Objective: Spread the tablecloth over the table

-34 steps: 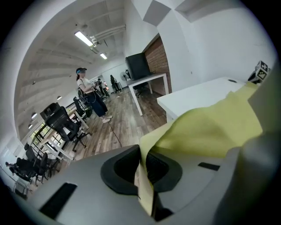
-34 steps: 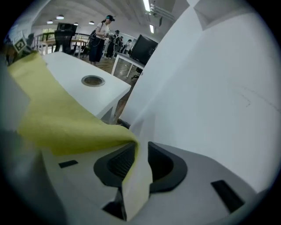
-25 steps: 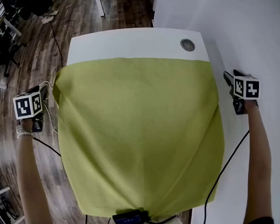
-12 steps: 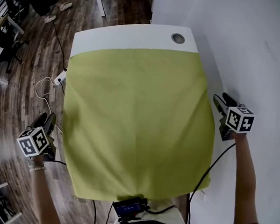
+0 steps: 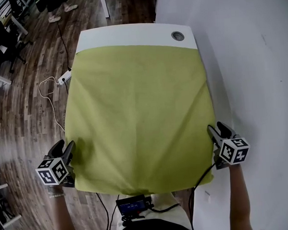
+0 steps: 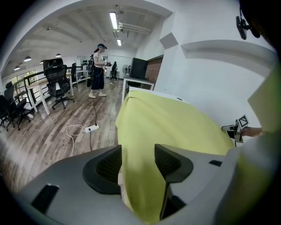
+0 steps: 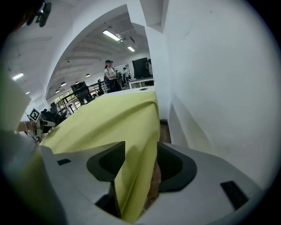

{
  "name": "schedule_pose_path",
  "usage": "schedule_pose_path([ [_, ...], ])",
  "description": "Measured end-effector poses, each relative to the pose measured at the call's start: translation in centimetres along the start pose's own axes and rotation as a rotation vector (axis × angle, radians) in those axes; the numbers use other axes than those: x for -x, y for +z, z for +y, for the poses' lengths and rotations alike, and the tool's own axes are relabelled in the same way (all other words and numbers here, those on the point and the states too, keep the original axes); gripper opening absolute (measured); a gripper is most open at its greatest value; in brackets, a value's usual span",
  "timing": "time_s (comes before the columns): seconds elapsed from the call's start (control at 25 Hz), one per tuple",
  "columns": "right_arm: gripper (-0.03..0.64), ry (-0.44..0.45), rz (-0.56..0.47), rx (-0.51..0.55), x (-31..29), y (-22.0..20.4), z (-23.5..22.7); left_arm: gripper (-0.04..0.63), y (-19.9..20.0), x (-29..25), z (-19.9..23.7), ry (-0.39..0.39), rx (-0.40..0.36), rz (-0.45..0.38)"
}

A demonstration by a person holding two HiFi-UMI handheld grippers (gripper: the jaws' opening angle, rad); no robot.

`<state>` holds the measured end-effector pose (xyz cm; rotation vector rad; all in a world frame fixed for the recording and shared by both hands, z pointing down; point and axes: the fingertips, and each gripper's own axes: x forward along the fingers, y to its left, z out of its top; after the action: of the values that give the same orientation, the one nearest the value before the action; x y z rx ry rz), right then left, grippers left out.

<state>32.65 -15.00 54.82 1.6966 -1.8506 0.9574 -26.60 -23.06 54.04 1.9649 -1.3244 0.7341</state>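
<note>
A yellow-green tablecloth [image 5: 139,112] lies over the white table [image 5: 130,37] and leaves only a far strip bare. My left gripper [image 5: 63,148] is at the table's near left corner. Its jaws are opening, and the cloth's hanging edge [image 6: 140,145] passes loosely through the wide gap of that gripper [image 6: 137,162]. At the near right corner my right gripper [image 5: 218,129] also stands open. A hanging fold of cloth [image 7: 136,149] drops between its pads [image 7: 141,160], with a gap showing beside the right pad.
A round cable hole [image 5: 177,36] sits in the bare far strip. A white wall [image 5: 247,58] runs close along the table's right side. On the wooden floor at the left lies a power strip [image 5: 65,77] with a cable. A person [image 6: 97,70] and office chairs [image 6: 57,81] are far off.
Both grippers have come along the table's sides from its middle to the near corners. The cloth has followed toward the near end and lies flatter.
</note>
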Motion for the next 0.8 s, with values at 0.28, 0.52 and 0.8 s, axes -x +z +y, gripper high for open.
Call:
schedule_pose_path([
  [0.28, 0.229, 0.014, 0.020, -0.093, 0.7, -4.2, 1.8, 0.239, -3.6, -0.5, -0.6, 0.026, 0.025, 0.028],
  [0.52, 0.179, -0.006, -0.017, -0.158, 0.8, -4.0, 2.1, 0.224, -3.3, -0.6, -0.7, 0.030, 0.088, -0.016],
  [0.8, 0.153, -0.015, -0.005, -0.163, -0.8, -2.1, 1.2, 0.212, -1.7, -1.9, -0.5, 0.050, 0.078, -0.015],
])
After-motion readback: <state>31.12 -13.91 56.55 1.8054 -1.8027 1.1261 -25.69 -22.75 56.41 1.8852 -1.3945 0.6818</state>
